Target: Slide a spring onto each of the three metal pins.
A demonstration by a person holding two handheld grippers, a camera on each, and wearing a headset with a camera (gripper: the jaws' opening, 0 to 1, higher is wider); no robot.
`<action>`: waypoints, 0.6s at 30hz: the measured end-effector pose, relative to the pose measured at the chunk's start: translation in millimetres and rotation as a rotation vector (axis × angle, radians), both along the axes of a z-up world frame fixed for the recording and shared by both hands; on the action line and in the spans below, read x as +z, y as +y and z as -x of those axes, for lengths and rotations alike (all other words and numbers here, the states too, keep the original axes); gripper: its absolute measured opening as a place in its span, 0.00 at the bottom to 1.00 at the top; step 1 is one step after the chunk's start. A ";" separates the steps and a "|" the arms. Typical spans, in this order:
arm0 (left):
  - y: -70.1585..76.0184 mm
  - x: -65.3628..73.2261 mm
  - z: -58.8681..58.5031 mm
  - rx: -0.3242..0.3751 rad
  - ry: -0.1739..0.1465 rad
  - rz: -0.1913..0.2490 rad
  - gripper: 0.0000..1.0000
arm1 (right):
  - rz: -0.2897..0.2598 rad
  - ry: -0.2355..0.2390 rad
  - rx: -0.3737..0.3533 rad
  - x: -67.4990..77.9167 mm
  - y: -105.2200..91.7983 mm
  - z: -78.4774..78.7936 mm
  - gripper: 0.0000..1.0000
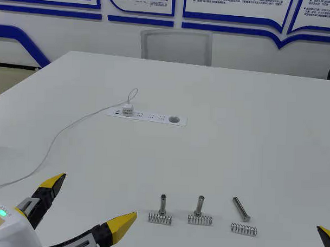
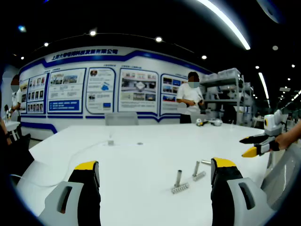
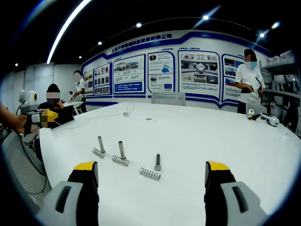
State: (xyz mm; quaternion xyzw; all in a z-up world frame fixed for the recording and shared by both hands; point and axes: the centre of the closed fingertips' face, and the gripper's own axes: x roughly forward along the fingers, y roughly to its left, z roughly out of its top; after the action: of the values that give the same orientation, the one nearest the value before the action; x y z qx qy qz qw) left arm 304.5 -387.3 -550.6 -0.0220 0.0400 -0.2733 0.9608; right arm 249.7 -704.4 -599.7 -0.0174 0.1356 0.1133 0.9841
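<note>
Three metal pins (image 1: 199,203) sit near the front of the white table (image 1: 252,105). Two are upright and the right one is lying flat, each with a little spring (image 1: 200,219) lying loose by its base. The left gripper (image 1: 89,202) and right gripper (image 3: 152,165) are both spread wide, holding nothing. The wall posters' (image 3: 161,70) text is too blurry to read.

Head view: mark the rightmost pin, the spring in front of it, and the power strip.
rightmost pin (image 1: 240,208), head view, mid-shaft.
spring (image 1: 243,229), head view, middle coils.
power strip (image 1: 154,117), head view, top face.
</note>
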 end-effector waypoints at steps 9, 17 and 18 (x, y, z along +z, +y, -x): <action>1.4 -2.7 -0.3 0.004 0.020 0.005 1.00 | 0.030 0.029 0.023 -7.0 5.9 1.6 0.95; 2.3 -6.8 -1.2 0.009 0.039 0.006 1.00 | 0.030 0.026 0.033 -5.8 7.6 2.2 0.95; 2.0 -7.6 -1.2 0.008 0.041 0.005 1.00 | 0.027 0.023 0.029 -5.1 6.8 1.9 0.95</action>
State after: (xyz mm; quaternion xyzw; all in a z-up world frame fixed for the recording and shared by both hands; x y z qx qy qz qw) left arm 305.7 -385.3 -558.2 -0.0303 0.0591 -0.2693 0.9608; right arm 247.7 -697.6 -604.7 -0.0312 0.1482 0.1258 0.9804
